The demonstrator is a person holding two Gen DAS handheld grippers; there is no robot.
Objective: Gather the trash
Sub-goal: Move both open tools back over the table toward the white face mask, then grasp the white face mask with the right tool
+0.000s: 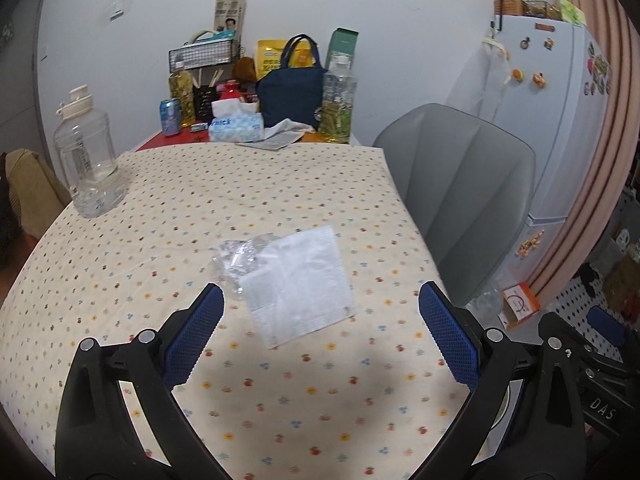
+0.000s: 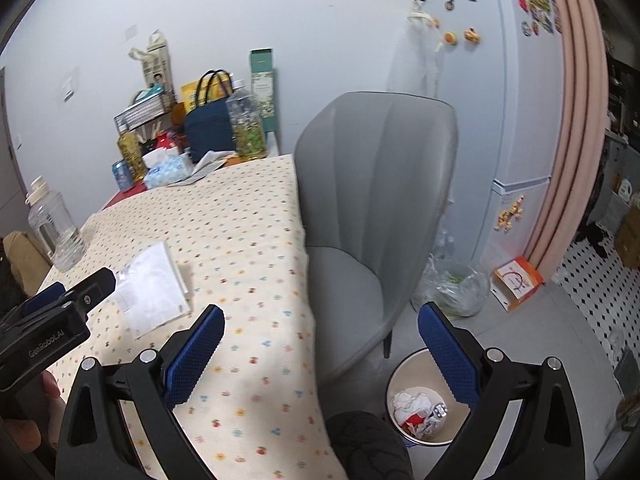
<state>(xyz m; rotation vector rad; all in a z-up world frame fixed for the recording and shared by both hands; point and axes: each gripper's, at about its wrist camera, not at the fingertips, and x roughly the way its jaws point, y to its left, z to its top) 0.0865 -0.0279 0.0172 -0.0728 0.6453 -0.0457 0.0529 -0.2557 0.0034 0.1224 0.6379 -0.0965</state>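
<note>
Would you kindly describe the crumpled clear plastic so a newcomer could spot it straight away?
Start at the table with the dotted tablecloth. Near its middle lies a flat white napkin; the crumpled clear plastic pokes out from under its left edge. It is glossy and see-through, unlike the matte napkin, and far smaller than the upright clear jug.

White walls, grey chair [image 2: 372,208], white fridge [image 2: 516,92] (magnets on it), pink curtain [image 2: 576,120].
</note>
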